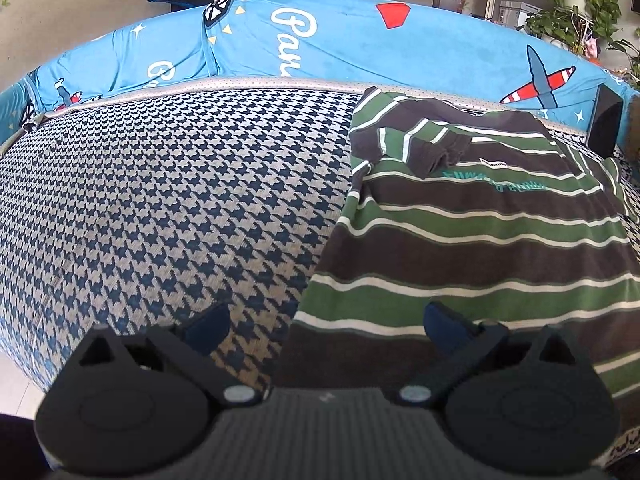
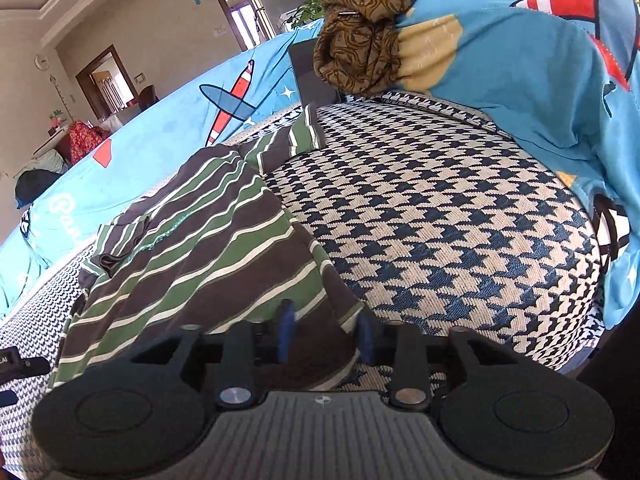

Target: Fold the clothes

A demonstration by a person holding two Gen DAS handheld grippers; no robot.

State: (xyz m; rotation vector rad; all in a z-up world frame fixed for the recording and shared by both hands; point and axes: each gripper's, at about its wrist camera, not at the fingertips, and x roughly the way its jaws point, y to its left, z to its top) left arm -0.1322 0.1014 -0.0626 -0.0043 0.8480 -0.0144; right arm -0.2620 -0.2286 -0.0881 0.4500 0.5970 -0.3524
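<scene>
From my left tongs' camera, I look down onto a sofa seat covered in navy-and-cream houndstooth fabric, backed by a bright blue cover printed with aeroplanes and white script. No basket or bin appears in this view. The striped shirt lies flat on the right half of the seat, in wide brown and green bands split by thin cream lines, with teal lettering across the chest. One sleeve is folded inward over the upper chest. My left tongs are spread wide with nothing between them; the shirt's lower left edge runs between the two blue pads, one pad over bare houndstooth, the other over the shirt.

From my right tongs' camera, the same shirt runs diagonally up and left from the lower centre, its other sleeve stretched out toward the sofa back. A brown patterned cloth is bunched on the blue cover at the top. My right tongs sit at the shirt's near corner, jaws drawn in to a narrow gap, with the brown hem between the blue pads; I cannot tell whether they actually pinch it.
</scene>
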